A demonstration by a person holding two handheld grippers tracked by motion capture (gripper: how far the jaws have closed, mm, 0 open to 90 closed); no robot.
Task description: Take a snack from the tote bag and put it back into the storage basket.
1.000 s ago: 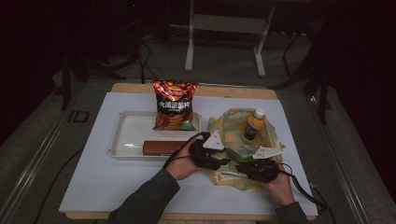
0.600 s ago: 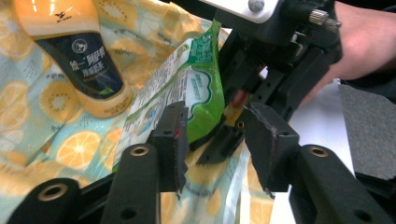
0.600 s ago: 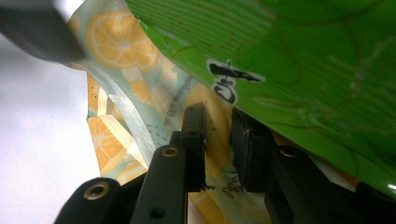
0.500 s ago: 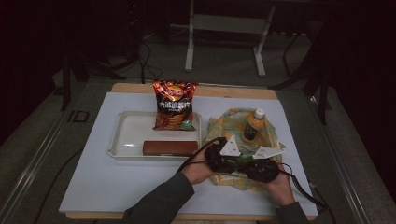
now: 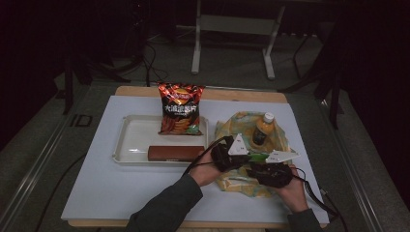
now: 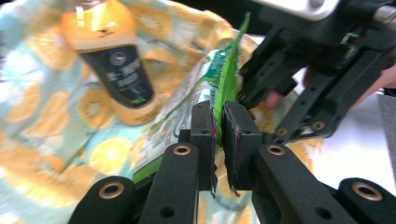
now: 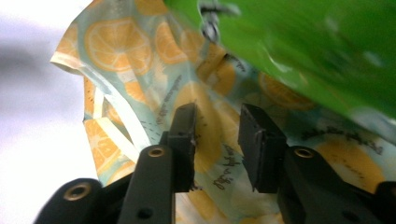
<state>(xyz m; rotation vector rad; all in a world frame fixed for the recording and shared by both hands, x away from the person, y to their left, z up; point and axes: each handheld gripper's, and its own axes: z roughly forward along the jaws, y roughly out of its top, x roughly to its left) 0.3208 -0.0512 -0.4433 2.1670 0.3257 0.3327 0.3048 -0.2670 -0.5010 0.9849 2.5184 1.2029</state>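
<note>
A lemon-print fabric bag [image 5: 235,126] lies on the right of the white mat, with an orange juice bottle [image 5: 262,129] lying on it. My left gripper [image 6: 219,122] is shut on the edge of a green snack packet [image 6: 228,77], which it holds over the bag near the bottle [image 6: 112,70]. In the high view the left gripper [image 5: 247,157] and the right gripper [image 5: 263,169] sit close together over the bag's near part, with the packet [image 5: 256,156] between them. My right gripper [image 7: 215,135] is open just above the bag's fabric [image 7: 140,46], below the green packet [image 7: 308,46].
A white tray [image 5: 133,140] on the left of the mat holds a red chips bag [image 5: 180,108] and a brown bar [image 5: 175,152]. Bare mat [image 5: 121,188] stretches to the front left. The table's wooden edge [image 5: 145,90] runs along the far side.
My left hand and its gripper have moved right, from beside the tray to over the bag, close to the right gripper. The right gripper has barely moved.
</note>
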